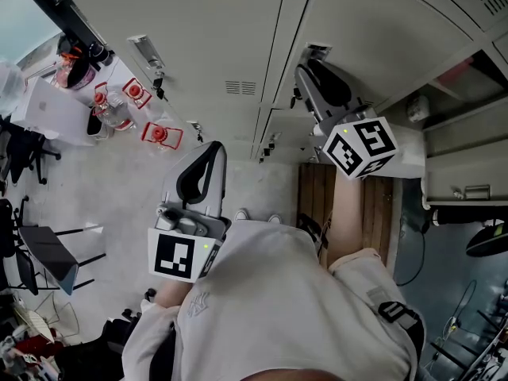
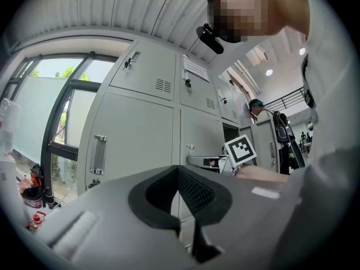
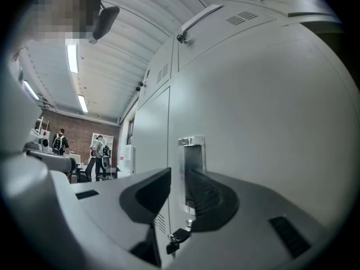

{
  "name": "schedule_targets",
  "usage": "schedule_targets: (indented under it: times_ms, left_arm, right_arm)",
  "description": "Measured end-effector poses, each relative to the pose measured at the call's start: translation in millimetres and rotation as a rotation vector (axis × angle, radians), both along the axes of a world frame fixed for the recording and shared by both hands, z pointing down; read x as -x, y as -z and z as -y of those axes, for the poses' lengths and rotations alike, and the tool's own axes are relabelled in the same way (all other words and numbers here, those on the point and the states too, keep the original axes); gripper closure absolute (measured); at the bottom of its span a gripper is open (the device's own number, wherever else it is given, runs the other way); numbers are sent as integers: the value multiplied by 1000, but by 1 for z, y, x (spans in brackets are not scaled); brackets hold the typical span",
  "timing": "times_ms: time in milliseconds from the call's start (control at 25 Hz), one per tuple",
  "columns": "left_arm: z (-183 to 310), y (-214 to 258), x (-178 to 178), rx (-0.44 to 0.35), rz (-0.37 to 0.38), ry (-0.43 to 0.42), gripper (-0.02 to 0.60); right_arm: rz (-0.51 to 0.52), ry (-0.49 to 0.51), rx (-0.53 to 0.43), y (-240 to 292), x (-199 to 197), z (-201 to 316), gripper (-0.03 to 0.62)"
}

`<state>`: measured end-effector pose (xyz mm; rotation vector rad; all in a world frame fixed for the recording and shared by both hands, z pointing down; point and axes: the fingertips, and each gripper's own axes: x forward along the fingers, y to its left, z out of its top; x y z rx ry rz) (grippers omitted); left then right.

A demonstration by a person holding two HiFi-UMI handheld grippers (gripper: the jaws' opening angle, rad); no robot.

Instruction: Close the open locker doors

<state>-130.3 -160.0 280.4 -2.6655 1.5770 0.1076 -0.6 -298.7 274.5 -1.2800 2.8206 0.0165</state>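
Note:
A wall of grey lockers [image 1: 238,22] fills the top of the head view. At the right one locker stands open [image 1: 456,105], its shelves showing. My right gripper [image 1: 306,70] reaches out level to a tall grey door [image 1: 373,30], close beside its recessed metal handle [image 1: 317,51]. In the right gripper view that handle [image 3: 190,167] shows in the gap between the parted jaws of the right gripper [image 3: 180,174], and a key [image 3: 175,239] hangs below it. My left gripper [image 1: 212,146] is held back from the closed doors; the left gripper [image 2: 179,171] has its tips together on nothing.
A white table [image 1: 48,105] with red-capped bottles [image 1: 161,133] stands at the left, with black chairs [image 1: 44,252] near it. Wooden boards [image 1: 313,193] lie on the floor below the right arm. People stand far off [image 3: 98,151] by a brick wall.

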Motion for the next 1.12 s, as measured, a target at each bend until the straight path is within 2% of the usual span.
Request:
schedule_targets:
  times_ms: [200, 480, 720, 1040, 1120]
  left_arm:
    - [0, 0, 1, 2, -2, 2, 580]
    - [-3, -8, 1, 55, -1, -2, 580]
    - [-1, -4, 4, 6, -10, -1, 580]
    - [-5, -2, 3, 0, -30, -59, 580]
    - [-8, -2, -1, -4, -35, -91, 580]
  right_arm:
    - [-8, -31, 12, -6, -5, 10, 507]
    - [-19, -37, 13, -9, -5, 14, 507]
    - [-13, -45, 14, -8, -4, 11, 507]
    - [41, -64, -35, 14, -11, -39, 510]
    - [50, -89, -52, 20, -17, -60, 562]
